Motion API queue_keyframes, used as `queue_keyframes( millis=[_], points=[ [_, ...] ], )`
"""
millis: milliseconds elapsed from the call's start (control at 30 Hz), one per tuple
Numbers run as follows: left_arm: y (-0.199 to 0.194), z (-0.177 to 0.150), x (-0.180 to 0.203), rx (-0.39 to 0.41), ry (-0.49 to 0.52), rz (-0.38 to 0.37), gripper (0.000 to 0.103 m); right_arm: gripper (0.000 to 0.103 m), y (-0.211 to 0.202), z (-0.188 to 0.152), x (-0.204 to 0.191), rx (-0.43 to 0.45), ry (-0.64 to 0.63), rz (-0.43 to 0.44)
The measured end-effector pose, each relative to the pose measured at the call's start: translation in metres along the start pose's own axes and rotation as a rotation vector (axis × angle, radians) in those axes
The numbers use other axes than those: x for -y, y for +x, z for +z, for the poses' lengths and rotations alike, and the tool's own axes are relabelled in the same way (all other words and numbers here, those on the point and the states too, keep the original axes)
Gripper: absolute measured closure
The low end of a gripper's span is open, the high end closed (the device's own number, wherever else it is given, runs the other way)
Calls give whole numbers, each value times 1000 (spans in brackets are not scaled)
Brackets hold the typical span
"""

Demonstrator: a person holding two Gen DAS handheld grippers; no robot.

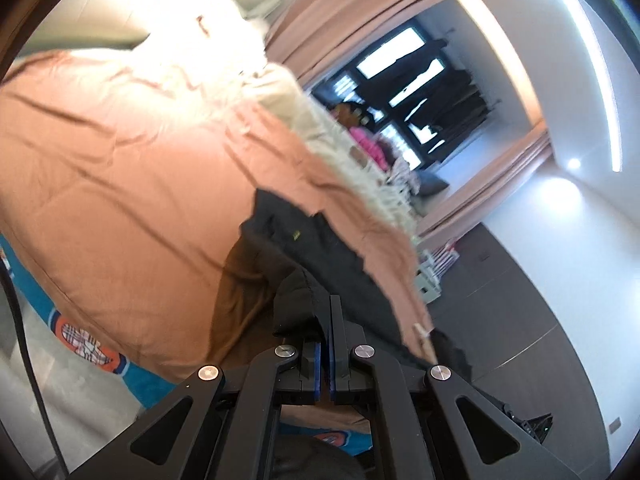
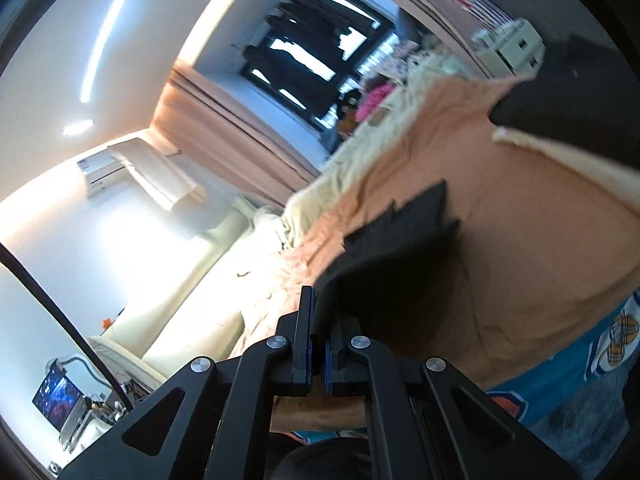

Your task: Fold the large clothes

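A black garment (image 1: pixel 316 248) hangs in the air above a bed with an orange cover (image 1: pixel 120 152). My left gripper (image 1: pixel 325 320) is shut on a bunched edge of it, the cloth draping away to the right. In the right wrist view my right gripper (image 2: pixel 320 312) is shut on another edge of the black garment (image 2: pixel 400 256), which spreads out over the orange cover (image 2: pixel 540 248). Another dark part of it (image 2: pixel 568 92) shows at upper right. Both views are tilted and blurred.
A cream fringed blanket (image 1: pixel 320 120) lies along the bed's far side. Pink curtains (image 1: pixel 360 12) frame a dark window (image 1: pixel 416 92). A blue patterned sheet (image 2: pixel 580 352) edges the bed. An air conditioner (image 2: pixel 100 168) is on the wall, and a screen (image 2: pixel 56 396) is at lower left.
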State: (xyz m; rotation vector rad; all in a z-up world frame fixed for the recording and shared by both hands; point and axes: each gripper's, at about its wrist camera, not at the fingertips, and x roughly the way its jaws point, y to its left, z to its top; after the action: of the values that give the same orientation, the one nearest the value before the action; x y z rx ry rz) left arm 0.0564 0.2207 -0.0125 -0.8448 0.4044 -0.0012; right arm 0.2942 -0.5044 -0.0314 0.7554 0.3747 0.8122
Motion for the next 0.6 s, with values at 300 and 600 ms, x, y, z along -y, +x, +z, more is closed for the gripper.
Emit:
queue_keyframes(
  millis=[300, 600],
  points=[
    [-58, 13, 48, 106, 46, -70, 102, 103, -46, -2, -33, 47, -65, 38],
    [-44, 30, 54, 108, 57, -54, 102, 103, -19, 1, -10, 38, -91, 28]
  ],
)
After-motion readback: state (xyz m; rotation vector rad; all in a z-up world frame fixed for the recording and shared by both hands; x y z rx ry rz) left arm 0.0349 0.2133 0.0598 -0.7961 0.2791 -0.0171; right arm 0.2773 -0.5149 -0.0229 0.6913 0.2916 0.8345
